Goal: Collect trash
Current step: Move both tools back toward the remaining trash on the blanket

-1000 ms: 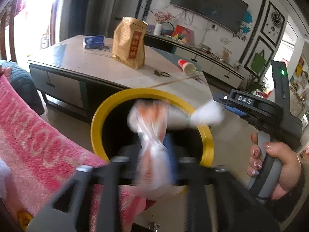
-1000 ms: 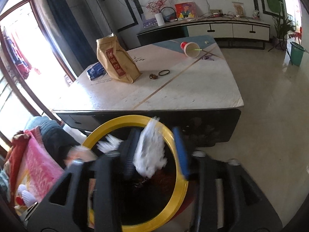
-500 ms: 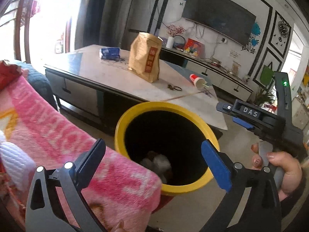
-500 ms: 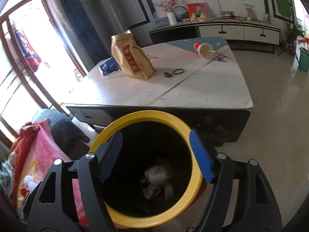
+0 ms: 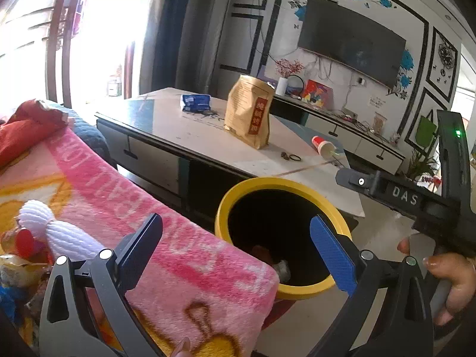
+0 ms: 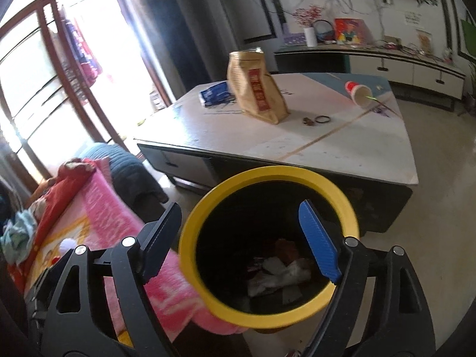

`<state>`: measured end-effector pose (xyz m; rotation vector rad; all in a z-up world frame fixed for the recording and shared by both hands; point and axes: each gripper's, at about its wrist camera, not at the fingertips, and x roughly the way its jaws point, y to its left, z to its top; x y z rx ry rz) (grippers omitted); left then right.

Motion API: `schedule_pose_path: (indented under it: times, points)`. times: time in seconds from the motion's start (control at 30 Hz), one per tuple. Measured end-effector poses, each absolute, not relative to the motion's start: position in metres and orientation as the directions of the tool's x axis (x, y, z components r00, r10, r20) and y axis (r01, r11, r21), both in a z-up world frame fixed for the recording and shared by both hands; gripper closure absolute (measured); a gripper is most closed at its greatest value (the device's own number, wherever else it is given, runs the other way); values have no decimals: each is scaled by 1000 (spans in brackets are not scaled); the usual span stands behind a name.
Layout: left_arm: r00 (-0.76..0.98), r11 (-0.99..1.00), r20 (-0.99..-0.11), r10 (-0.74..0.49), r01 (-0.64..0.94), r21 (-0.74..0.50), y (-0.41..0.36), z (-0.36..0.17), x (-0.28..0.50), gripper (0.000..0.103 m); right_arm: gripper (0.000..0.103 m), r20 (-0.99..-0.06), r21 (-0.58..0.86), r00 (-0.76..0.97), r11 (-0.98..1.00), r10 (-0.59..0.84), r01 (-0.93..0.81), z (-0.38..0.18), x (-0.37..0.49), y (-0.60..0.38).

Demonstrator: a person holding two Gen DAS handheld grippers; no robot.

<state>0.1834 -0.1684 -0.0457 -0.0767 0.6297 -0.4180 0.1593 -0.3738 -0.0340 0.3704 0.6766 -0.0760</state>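
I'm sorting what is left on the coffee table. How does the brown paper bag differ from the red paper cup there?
The brown paper bag stands upright; the red paper cup lies on its side. The bag is much the larger. The bag is tan with a red label; the cup is red outside and pale inside. Both rest on the coffee table, outside the yellow-rimmed bin.

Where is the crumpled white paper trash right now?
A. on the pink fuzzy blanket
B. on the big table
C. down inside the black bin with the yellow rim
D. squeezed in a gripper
C: the crumpled white paper trash lies at the bottom of the black bin with the yellow rim, seen from the right wrist.
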Motion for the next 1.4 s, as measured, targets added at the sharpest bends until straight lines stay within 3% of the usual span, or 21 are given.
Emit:
schedule_pose_path:
  times: [1.4]
  points:
    - [848,965,-482,-219,114,-238,-49,-23,161,7,27,-602,227,759,965,246,-133,-13,137,-265]
